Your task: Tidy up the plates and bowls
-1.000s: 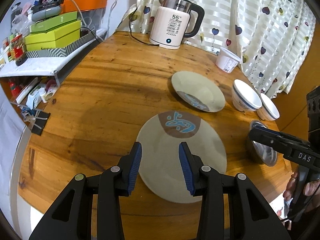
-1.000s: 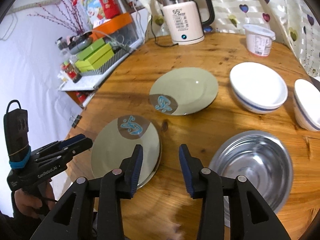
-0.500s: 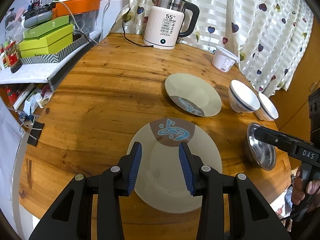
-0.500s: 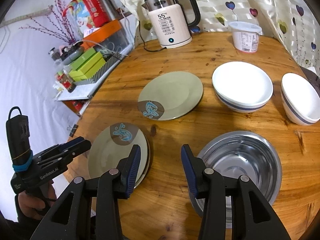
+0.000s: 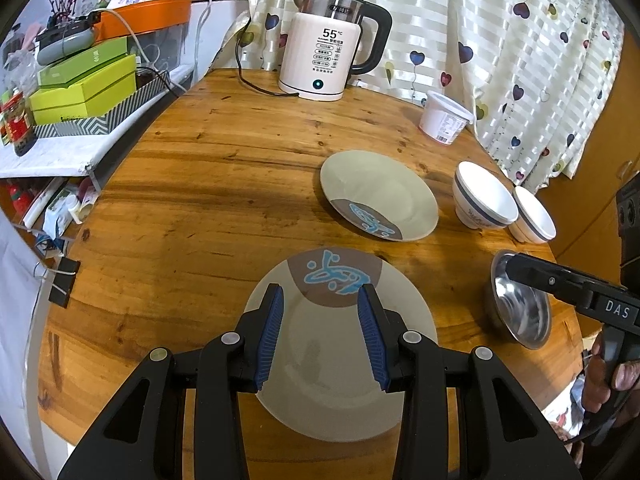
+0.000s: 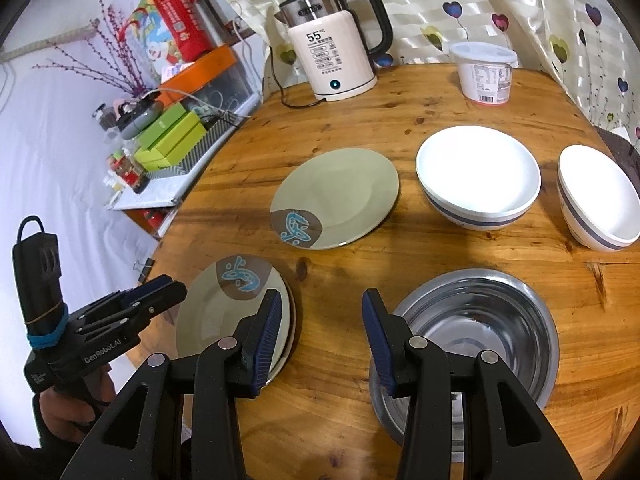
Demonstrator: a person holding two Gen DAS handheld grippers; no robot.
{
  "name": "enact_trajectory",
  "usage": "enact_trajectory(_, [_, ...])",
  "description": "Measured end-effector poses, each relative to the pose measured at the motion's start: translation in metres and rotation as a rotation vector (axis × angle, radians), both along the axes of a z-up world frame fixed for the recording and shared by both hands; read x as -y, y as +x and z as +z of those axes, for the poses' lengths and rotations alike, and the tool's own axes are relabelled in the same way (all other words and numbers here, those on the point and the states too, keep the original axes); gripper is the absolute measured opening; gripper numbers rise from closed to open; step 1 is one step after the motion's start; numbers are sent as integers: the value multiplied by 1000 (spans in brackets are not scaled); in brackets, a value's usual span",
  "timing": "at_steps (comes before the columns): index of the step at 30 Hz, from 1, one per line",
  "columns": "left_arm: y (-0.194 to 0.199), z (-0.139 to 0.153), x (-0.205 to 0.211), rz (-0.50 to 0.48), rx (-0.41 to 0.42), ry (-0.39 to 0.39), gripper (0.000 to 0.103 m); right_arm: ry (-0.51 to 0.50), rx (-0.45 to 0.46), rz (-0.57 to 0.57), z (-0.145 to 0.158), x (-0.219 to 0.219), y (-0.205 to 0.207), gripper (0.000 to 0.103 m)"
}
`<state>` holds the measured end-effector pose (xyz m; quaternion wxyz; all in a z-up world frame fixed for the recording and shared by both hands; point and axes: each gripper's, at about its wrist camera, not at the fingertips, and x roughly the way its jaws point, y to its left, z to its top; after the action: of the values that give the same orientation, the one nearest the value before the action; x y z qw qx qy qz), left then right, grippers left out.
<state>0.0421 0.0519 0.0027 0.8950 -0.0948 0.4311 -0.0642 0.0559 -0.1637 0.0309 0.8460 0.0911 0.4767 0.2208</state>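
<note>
Hovering with jaws apart, the left gripper [image 5: 320, 332] and right gripper [image 6: 320, 340] hold nothing; near the kettle [image 6: 336, 52], one plate [image 6: 334, 198] and two white bowls [image 6: 478, 176] sit unstacked beyond the near plate stack [image 6: 224, 312].

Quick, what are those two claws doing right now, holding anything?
Left claw: open, holding nothing, above the near plate.
Right claw: open, holding nothing.

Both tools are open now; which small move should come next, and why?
Probably move the open left tool forward to the far green plate: it lies alone beside the near green plate stack, so it likely belongs there.
</note>
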Motion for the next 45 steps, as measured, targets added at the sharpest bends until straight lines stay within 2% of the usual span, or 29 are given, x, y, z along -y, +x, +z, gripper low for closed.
enact_trajectory(25, [65,4,11,-97,-34,-31,40,-1,-51,-66,-16,-6,49,42])
enact_trajectory(36, [117,-10,9,-119,-93,-37,40,-5,-100,-116,-29,-3,77,42])
enact_trajectory(45, [143,-23,17,-145,-130,-27,40,-30,-124,-134,-40,-5,93,38])
